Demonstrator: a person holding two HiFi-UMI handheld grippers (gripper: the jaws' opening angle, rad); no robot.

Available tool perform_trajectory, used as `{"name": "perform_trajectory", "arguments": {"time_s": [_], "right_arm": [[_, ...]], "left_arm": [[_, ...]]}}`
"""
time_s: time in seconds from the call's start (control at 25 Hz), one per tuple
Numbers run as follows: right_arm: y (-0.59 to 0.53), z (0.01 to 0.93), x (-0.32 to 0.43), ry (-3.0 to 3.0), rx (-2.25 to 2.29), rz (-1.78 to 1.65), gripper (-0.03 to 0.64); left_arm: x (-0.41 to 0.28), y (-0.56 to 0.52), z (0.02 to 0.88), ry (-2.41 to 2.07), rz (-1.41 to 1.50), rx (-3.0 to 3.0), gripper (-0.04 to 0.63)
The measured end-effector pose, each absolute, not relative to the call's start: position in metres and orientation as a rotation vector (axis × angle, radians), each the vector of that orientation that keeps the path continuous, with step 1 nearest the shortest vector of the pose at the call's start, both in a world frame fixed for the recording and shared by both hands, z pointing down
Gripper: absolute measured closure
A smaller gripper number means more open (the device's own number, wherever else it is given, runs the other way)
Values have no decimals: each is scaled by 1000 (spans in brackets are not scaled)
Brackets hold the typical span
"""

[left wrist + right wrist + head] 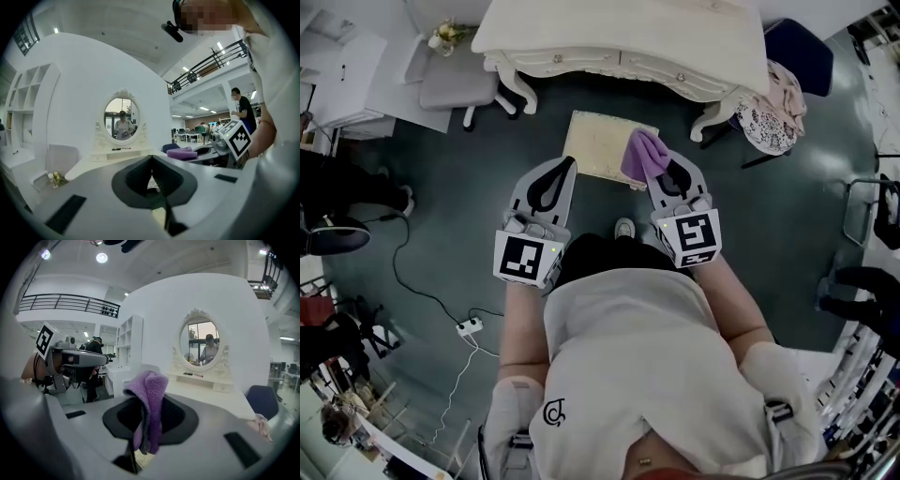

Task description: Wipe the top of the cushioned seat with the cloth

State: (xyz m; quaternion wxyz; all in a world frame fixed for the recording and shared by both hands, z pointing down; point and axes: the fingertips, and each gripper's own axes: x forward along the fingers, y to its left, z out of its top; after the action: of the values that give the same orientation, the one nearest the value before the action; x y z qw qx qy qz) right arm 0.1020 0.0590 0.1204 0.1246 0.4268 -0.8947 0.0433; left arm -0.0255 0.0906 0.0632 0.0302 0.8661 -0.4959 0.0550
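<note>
White dressing table (pixel 619 33), oval mirror (pixel 122 118), dark green floor (pixel 459 197), white shelves (pixel 28 108), ceiling lights (pixel 101 258)

white dressing table (pixel 619 33) | oval mirror (pixel 122 118) on it | grey chair (pixel 455 82) beside table | power strip (pixel 470 327)

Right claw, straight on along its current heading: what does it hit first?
Probably the dressing table. The right claw, shut on the cloth, points roughly level over the cushioned seat toward it. Depth is unclear.
</note>
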Motion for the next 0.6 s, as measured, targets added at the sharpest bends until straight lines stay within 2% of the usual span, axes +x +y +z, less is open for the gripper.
{"name": "perform_trajectory", "arguments": {"time_s": [0.24, 0.6], "right_arm": [[18, 162, 87, -2531, 1254, 215, 535], [-39, 265, 26, -2416, 1302, 417, 534]], "left_arm": [[-35, 43, 89, -1432, 111, 2707, 583], [-80, -27, 184, -1205, 67, 2683, 583]]}}
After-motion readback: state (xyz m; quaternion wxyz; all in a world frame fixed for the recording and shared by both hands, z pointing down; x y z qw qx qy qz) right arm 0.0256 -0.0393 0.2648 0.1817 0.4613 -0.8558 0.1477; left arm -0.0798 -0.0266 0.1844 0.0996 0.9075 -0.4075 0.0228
